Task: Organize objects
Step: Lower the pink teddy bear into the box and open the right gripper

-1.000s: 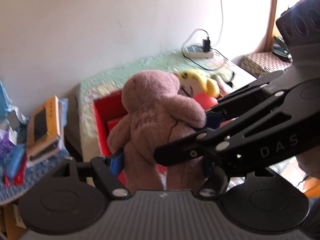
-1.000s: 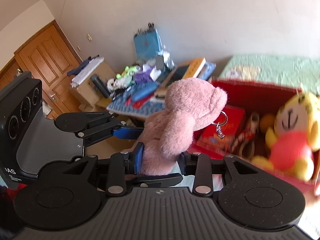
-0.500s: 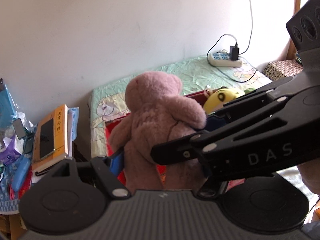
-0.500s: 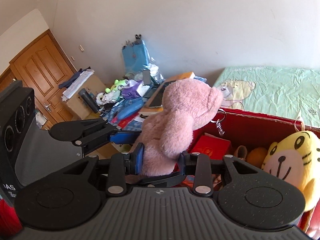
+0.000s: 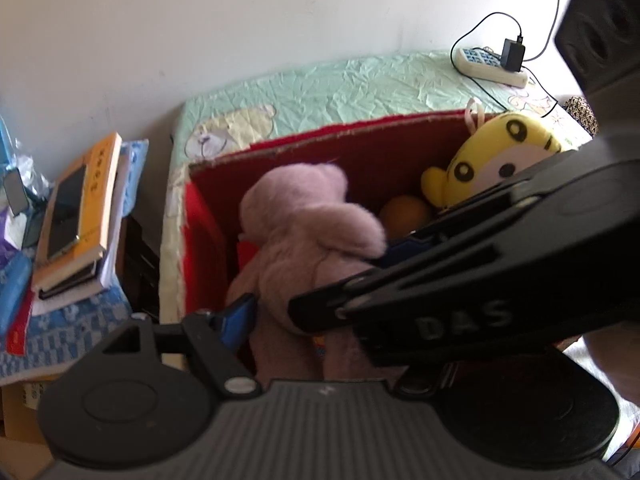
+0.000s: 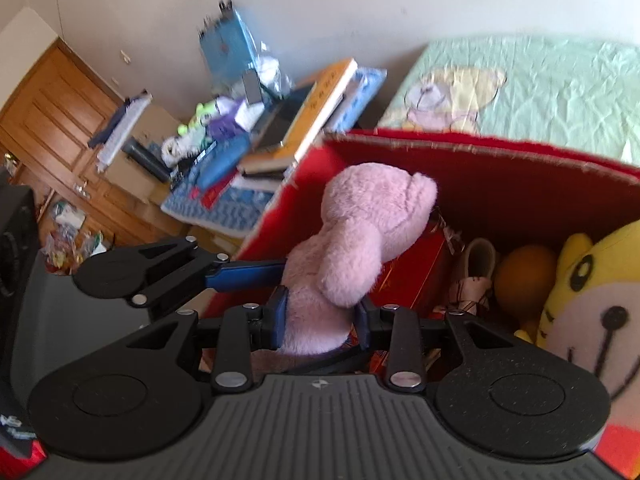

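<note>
A pink teddy bear (image 6: 352,256) hangs inside the mouth of a red box (image 6: 500,152) on a green bedsheet (image 5: 340,84), clamped from two sides. The right gripper (image 6: 322,322) pinches the bear's lower body between its blue pads, seen only in the right wrist view. That view also shows a wooden door (image 6: 44,108) and a cluttered side table (image 6: 224,196) piled with books (image 6: 312,112). The left wrist view alone shows a power strip (image 5: 490,65) with a charger on the far bed edge, and the right gripper crossing in front of a yellow plush tiger (image 5: 500,156). The left gripper (image 5: 320,312) is closing on the bear's body, one blue pad pressed to its side; its other finger is hidden. An orange ball (image 6: 520,276) lies between bear and tiger. A second ago the bear was above the box's rim; now it is sunk below it.
</note>
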Available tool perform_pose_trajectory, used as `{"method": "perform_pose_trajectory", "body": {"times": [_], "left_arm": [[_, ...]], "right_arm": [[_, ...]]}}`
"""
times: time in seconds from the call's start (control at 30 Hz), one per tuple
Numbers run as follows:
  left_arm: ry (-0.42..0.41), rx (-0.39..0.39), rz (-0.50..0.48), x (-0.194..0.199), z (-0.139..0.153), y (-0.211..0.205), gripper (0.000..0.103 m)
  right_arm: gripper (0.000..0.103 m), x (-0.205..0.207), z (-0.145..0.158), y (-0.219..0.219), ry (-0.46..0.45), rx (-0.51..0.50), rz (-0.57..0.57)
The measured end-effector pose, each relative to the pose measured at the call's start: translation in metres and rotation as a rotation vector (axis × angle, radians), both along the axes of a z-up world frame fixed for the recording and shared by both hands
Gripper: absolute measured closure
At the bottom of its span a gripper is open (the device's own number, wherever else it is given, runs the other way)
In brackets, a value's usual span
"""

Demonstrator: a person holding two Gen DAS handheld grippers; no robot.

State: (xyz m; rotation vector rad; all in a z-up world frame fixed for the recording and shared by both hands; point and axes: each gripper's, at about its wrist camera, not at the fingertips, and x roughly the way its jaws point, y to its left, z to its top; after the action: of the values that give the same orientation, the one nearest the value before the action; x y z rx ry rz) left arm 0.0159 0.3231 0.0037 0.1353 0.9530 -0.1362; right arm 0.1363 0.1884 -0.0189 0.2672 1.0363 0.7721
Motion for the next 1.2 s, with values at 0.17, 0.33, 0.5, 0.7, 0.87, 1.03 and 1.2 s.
{"method": "perform_pose_trajectory", "body": {"times": [0.17, 0.33, 0.5, 0.7, 0.87, 1.03, 1.2], "left_arm": [[0.025, 0.033, 0.027, 0.001, -0.014, 0.001, 0.034], [0.021, 0.059, 0.024, -0.002, -0.018, 0.0, 0.029], [0.027, 0.058, 0.015, -0.005, -0.021, -0.006, 0.026], [0.02, 0.048, 0.027, -0.009, -0.019, -0.005, 0.026], [0.019, 0.049, 0.031, -0.01, -0.019, -0.007, 0.025], [0.019, 0.05, 0.042, -0.006, -0.02, -0.005, 0.024], [0.018, 0.047, 0.064, -0.009, -0.019, -0.011, 0.026]], "right_arm": [[0.068, 0.012, -0.014, 0.008, 0.066, 0.016, 0.008], [0.066, 0.014, -0.02, 0.012, 0.107, 0.009, 0.022], [0.061, 0.006, -0.019, 0.015, 0.089, -0.05, 0.052], [0.062, -0.001, -0.021, -0.005, 0.092, -0.031, -0.013], [0.063, -0.005, -0.022, -0.027, 0.087, 0.018, -0.095], [0.071, -0.009, -0.018, -0.025, -0.013, 0.0, -0.064], [0.072, -0.006, -0.018, -0.027, -0.043, -0.031, -0.004]]}}
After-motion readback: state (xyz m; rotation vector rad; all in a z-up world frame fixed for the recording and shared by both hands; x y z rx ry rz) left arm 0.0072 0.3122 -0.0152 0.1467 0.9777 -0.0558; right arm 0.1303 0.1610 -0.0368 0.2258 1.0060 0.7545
